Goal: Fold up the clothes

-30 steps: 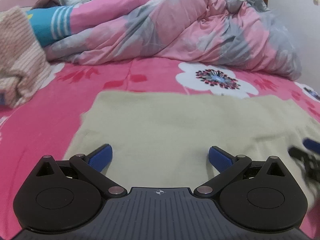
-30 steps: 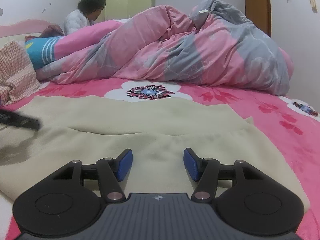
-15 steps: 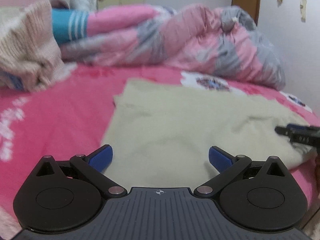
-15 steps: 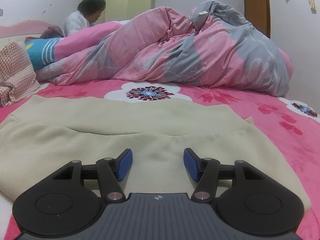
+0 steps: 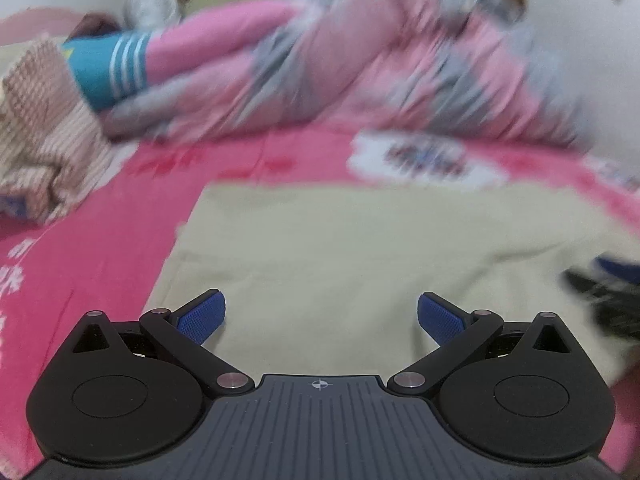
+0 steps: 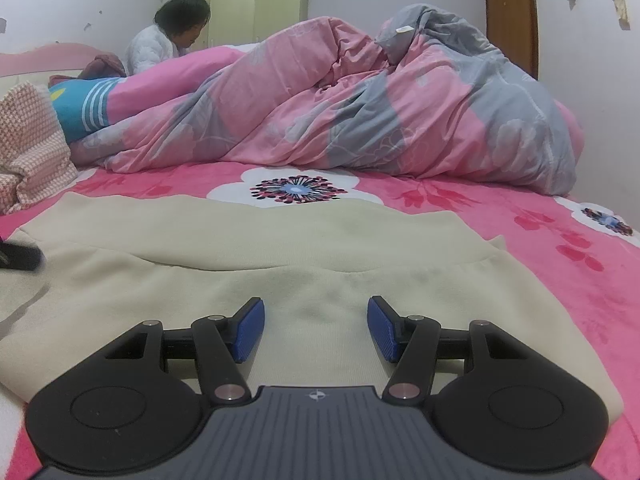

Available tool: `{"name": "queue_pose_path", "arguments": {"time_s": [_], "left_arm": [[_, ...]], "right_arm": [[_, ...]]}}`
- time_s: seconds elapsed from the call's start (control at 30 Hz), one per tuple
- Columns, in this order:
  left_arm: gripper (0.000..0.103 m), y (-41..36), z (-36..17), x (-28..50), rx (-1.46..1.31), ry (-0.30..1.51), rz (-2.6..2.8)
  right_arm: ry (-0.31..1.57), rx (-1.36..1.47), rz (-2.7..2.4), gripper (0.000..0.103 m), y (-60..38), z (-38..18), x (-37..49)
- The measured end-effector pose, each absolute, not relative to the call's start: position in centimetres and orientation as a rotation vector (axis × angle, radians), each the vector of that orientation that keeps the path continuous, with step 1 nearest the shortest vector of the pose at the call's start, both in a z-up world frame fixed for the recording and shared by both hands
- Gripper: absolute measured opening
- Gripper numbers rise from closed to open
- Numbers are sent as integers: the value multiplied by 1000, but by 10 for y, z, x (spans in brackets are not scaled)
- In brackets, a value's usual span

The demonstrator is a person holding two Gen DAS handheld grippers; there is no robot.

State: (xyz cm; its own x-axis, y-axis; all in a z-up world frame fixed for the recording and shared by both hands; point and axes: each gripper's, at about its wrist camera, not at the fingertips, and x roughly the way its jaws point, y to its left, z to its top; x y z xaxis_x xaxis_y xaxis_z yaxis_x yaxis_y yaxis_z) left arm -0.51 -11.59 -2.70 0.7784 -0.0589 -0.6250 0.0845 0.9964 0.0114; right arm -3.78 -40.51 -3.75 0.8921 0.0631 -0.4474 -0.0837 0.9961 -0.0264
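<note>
Cream garment [image 6: 280, 248] unmoved; left gripper [image 5: 320, 316] swung back; both grippers open.

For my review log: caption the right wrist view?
Open right tongs over a cream garment on the pink bed.

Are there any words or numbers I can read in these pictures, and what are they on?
No readable words or numbers.
Pink bedsheet: white marks at its left edge in the left wrist view, maybe writing, too blurred to read.
White tag on the quilt: too small to read.
Gripper bodies: only a small crosshair sign, no letters.
</note>
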Motion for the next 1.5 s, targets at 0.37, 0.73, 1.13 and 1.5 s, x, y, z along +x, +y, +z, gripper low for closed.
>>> {"name": "queue_pose_path", "arguments": {"time_s": [0.37, 0.73, 1.13, 1.5], "left_arm": [[103, -116, -27, -2, 14, 721, -26], [103, -120, -26, 4, 13, 754, -8], [103, -121, -26, 4, 18, 757, -1], [103, -121, -26, 5, 22, 762, 2]], "right_arm": [[485, -17, 90, 72, -383, 1, -28], [555, -32, 97, 95, -370, -32, -11], [541, -31, 90, 95, -369, -35, -13], [538, -31, 89, 96, -368, -36, -13]]}}
